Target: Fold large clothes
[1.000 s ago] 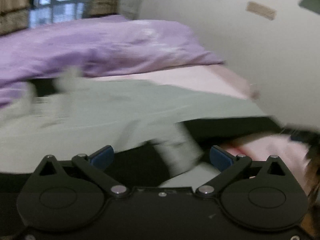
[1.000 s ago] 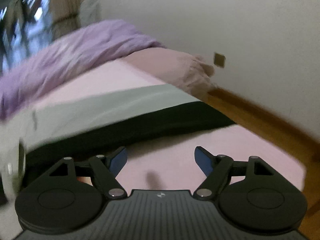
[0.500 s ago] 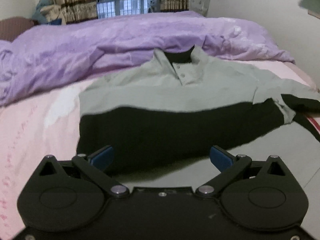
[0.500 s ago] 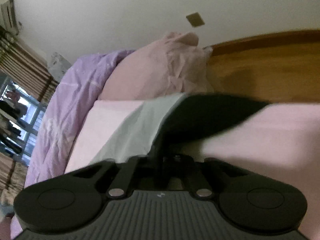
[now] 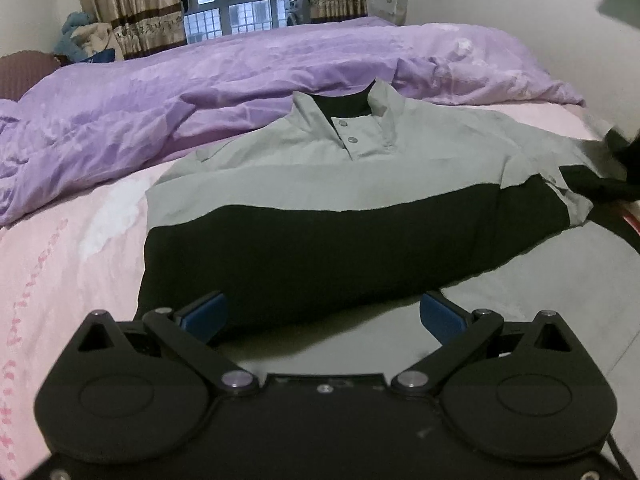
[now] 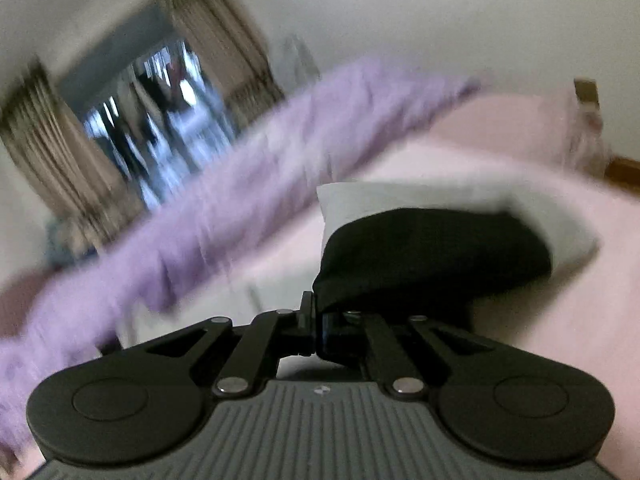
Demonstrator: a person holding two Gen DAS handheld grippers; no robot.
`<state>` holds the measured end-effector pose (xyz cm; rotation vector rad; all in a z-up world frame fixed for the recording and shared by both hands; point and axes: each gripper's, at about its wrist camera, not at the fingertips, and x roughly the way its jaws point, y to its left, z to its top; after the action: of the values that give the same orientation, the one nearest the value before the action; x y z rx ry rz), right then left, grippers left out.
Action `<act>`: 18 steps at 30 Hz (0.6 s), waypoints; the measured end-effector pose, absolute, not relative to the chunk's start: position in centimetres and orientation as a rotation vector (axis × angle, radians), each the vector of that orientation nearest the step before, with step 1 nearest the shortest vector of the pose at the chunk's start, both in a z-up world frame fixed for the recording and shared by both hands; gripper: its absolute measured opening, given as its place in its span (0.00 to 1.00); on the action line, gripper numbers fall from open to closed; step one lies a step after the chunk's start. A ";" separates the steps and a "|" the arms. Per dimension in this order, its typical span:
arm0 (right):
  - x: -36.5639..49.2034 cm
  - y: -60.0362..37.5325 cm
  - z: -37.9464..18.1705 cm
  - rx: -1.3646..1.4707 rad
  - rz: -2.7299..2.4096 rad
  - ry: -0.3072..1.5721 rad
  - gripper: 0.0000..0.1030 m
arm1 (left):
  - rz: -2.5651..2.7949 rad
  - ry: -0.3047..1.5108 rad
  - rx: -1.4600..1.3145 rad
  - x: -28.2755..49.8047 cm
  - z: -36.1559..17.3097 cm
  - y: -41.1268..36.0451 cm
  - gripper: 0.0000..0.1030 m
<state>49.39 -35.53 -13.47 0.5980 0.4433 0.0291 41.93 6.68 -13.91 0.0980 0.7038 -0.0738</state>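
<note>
Jacket [image 5: 320,184], grey over black, lies flat on the pink bed sheet [image 5: 60,264] beside a purple duvet [image 5: 200,80]. Left tool [image 5: 322,316] stands wide, empty. Right tool [image 6: 316,332] is clamped on the jacket's black fabric, lifted.

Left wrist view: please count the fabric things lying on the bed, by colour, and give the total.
Grey and black: 1, the shirt
Purple: 1, the duvet
Pink: 1, the bed sheet
Total: 3

One grey-and-black shirt [image 5: 320,184]. Two snap buttons [image 5: 347,132] on its placket. One purple duvet [image 5: 200,80]. Two curtains [image 5: 128,4]. One window [image 5: 248,0].
</note>
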 end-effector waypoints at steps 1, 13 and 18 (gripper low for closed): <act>50.1 -34.7 -14.5 0.588 -0.001 0.488 0.08 | -0.074 0.703 0.104 42.0 -13.9 6.6 1.00; 47.1 -38.0 -13.9 0.756 -0.006 0.543 0.73 | -0.052 0.721 0.116 41.9 -14.9 6.8 1.00; 46.4 -41.9 -14.1 0.800 -0.178 0.527 0.74 | -0.017 0.710 0.136 41.6 -14.7 6.5 1.00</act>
<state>46.40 -41.86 -14.12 0.7999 0.5275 -0.1779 41.63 6.52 -14.71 0.1361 0.7101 -0.0174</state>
